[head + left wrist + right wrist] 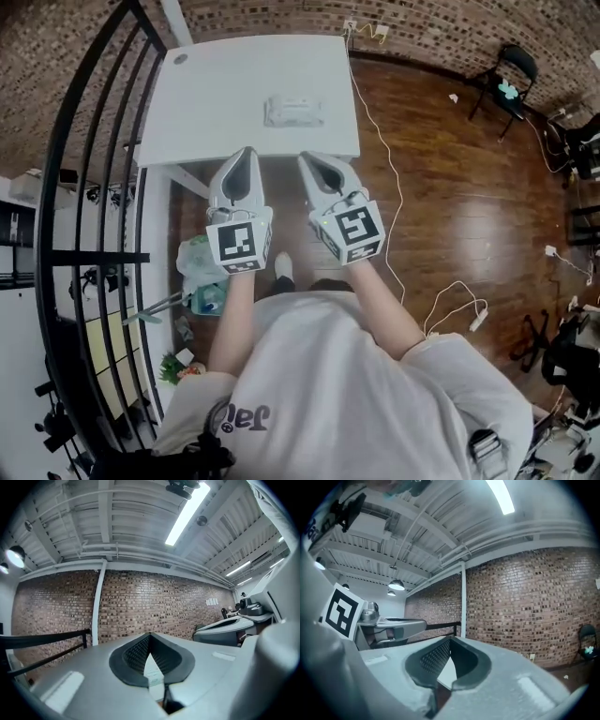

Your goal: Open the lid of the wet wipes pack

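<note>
A: While both grippers are hanging short of the table [216, 94], which step are we looking at?

B: I'm judging it as the reach, before any contact. In the head view the wet wipes pack [294, 112] is lying flat on the white top, toward the near edge, with its lid down as far as I can tell. Nothing is touching it.

A: Where is it sitting relative to the tools?

B: From the left gripper [247, 153] it is lying between one and two o'clock. From the right gripper [309, 159] it is lying close to twelve o'clock. Both tips are hanging just at the table's near edge, apart from the pack.

A: And what are the fingers doing?

B: In the left gripper view the left gripper's [150, 637] two pads are meeting at the tip with nothing between them. In the right gripper view the right gripper's [450, 641] pads are likewise pressing together, empty. Both tools are pointing level at the brick wall [154, 602].

A: So what is the next move asking for?

B: I'm thinking both tools need to travel toward twelve o'clock and dip onto the pack. One needs to be pinning the pack's body, while the other is parting its jaws enough to catch the lid's front lip and lift it. The pack looks light, so without that pinning it is likely to slide.
</note>
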Available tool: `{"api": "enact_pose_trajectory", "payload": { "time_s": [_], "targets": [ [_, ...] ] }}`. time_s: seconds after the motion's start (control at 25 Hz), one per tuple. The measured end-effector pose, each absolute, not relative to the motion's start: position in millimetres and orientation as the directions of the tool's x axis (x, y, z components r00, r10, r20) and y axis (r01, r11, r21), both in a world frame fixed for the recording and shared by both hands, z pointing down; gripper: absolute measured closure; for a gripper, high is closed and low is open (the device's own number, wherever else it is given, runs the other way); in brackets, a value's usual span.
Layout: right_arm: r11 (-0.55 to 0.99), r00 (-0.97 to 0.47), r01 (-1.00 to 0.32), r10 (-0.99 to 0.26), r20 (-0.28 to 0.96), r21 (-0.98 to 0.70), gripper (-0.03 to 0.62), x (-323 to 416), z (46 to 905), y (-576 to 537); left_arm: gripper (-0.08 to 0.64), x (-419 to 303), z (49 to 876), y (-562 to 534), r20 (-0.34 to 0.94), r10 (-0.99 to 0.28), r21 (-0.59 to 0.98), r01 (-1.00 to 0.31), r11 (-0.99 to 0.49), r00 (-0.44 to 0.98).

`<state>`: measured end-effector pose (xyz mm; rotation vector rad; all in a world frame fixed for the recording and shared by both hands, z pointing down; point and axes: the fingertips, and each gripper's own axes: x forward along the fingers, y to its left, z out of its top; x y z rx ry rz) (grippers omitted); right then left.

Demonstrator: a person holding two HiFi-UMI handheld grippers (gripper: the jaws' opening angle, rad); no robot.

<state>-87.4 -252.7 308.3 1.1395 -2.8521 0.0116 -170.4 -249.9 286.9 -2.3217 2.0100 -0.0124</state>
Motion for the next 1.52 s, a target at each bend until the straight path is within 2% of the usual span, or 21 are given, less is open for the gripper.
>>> {"api": "enact_pose_trajectory", "payload": {
  "time_s": [0.36, 0.6, 1.0, 1.52],
  "targets": [
    [0.661, -0.65, -0.75, -0.729, 0.216, -0.025, 0.603, -117, 382, -299, 0.545, -185, 362, -320, 0.058, -0.956, 0.045, -0.957, -0.287, 0.289],
    [0.638, -0.635, -0.767, -0.741, 0.22, -0.066, 0.603, -108, 398, -336, 0.545, -183, 386, -353, 0.1, -0.953, 0.038, -0.958, -0.284, 0.287],
    [0.583, -0.613, -0.789, -0.727, 0.309, -0.195, 0.603, -110, 461, -443, 0.545, -189, 452, -453, 0.233, -0.933, 0.035, -0.961, -0.275, 0.275],
    [0.537, -0.617, -0.787, -0.672, 0.41, -0.304, 0.602, -106, 541, -527, 0.545, -191, 561, -547, 0.462, -0.833, 0.118, -0.952, -0.284, 0.305]
  ]
}}
